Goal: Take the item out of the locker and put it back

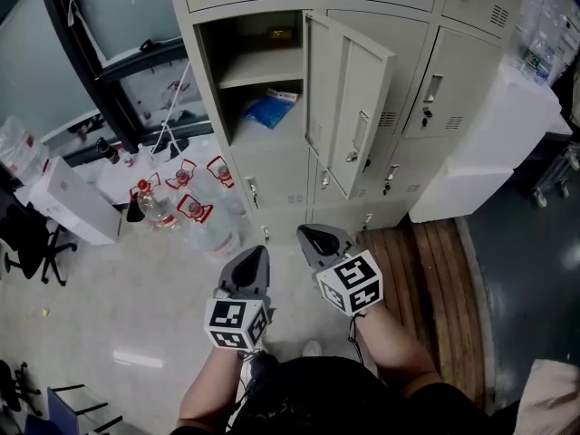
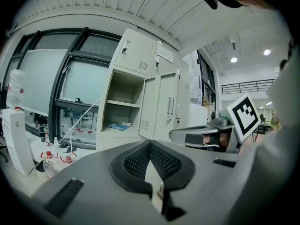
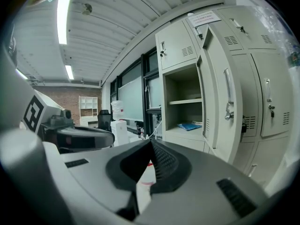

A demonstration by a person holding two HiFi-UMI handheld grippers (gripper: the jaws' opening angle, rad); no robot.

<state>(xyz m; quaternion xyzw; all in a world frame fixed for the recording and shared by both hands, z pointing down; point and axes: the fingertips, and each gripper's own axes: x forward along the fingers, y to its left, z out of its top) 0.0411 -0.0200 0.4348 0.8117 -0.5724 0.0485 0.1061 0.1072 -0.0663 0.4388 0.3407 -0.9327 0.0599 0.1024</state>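
The cream locker (image 1: pixel 237 116) stands open, its door (image 1: pixel 349 107) swung out to the right. A flat blue packet (image 1: pixel 267 110) lies on the lower shelf; a small yellowish thing (image 1: pixel 281 34) sits at the back of the upper shelf. Both grippers are held side by side low in front of the locker, well short of it. The left gripper (image 1: pixel 254 259) and the right gripper (image 1: pixel 317 238) are shut with nothing between their jaws. The packet (image 2: pixel 119 125) shows in the left gripper view beyond the closed tips (image 2: pixel 150 144), and the same packet (image 3: pixel 190 125) in the right gripper view past the right gripper (image 3: pixel 151 142).
Large water bottles with red handles (image 1: pixel 195 207) stand on the floor left of the locker, beside a white box (image 1: pixel 72 202) and a black office chair (image 1: pixel 27 234). A wooden platform (image 1: pixel 435 270) and a white block (image 1: pixel 489 143) lie to the right.
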